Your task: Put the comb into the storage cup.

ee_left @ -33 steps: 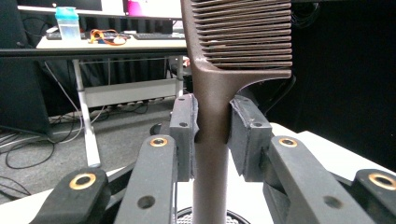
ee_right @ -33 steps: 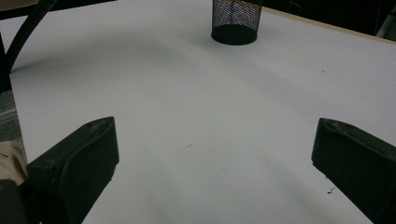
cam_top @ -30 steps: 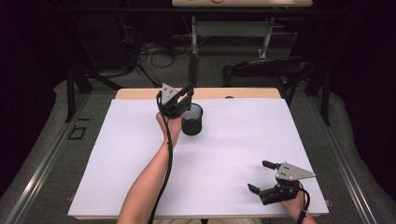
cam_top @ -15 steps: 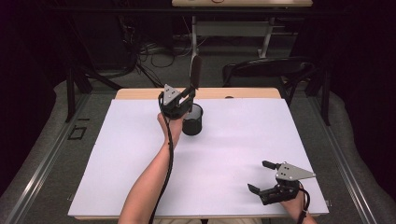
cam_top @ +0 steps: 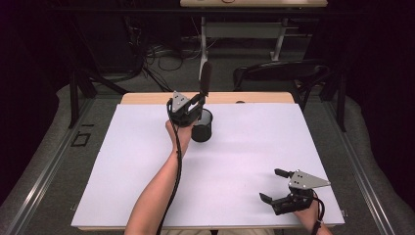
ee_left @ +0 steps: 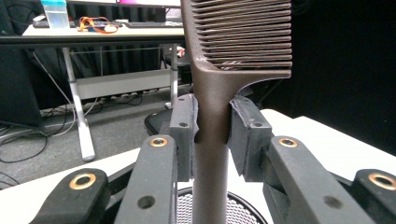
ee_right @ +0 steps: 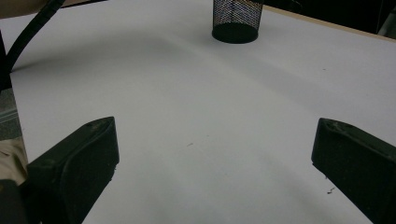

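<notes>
High view: we've got the L gripper (cam_top: 195,104) clamped on the comb (ee_left: 211,107) handle, upright w/ teeth up, right over the mesh cup (cam_top: 201,126) for a drop-in; R gripper (cam_top: 276,188) idles agape near the table (cam_top: 122,161) edge.

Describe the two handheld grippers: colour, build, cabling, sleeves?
Both the left gripper and right gripper are black, each topped by a grey three-cornered plate. Jaw arms carry brass-ringed pivots, with black pads. A black cable trails along the left forearm. Forearms bare.

Black chair (cam_top: 274,73) behind table (cam_top: 254,98); cables (cam_top: 156,54) on floor
</notes>
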The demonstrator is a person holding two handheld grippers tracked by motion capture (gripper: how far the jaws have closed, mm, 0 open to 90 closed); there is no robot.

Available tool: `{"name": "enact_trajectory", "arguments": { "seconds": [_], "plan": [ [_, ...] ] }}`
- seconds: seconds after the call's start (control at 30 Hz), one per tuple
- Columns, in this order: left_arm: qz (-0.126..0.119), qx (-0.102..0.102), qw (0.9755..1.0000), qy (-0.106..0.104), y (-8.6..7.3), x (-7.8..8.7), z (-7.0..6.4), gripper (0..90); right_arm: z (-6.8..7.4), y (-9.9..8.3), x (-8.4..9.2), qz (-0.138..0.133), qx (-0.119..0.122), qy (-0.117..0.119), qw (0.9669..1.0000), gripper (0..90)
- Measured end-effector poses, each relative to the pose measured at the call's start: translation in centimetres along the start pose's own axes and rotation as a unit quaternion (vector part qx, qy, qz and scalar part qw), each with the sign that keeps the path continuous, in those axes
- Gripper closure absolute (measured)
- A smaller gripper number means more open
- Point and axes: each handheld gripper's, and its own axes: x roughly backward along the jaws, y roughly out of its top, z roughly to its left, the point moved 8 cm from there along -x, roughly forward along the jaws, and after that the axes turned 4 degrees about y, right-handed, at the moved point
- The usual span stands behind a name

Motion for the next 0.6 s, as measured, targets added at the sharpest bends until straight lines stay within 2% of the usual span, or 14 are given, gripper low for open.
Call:
{"name": "enact_trajectory", "arguments": {
  "seconds": [0.3, 0.4, 0.6],
  "plan": [
    [0.003, 0.001, 1.0000, -0.001, -0.44, -0.11, 0.04, 72.1, 0.00, 0.00, -0.01, 0.000, 0.000, 0.000, 1.0000, 0.4],
    [-0.001, 0.010, 0.9999, -0.009, -0.51, -0.08, -0.05, 72.0, 0.02, 0.01, 0.00, 0.000, -0.001, 0.000, 1.0000, 0.5],
    [0.002, 0.010, 0.9999, -0.006, -0.81, -0.05, 0.13, 72.1, 0.08, 0.00, -0.01, 0.002, 0.002, 0.002, 1.0000, 0.5]
  ]
}}
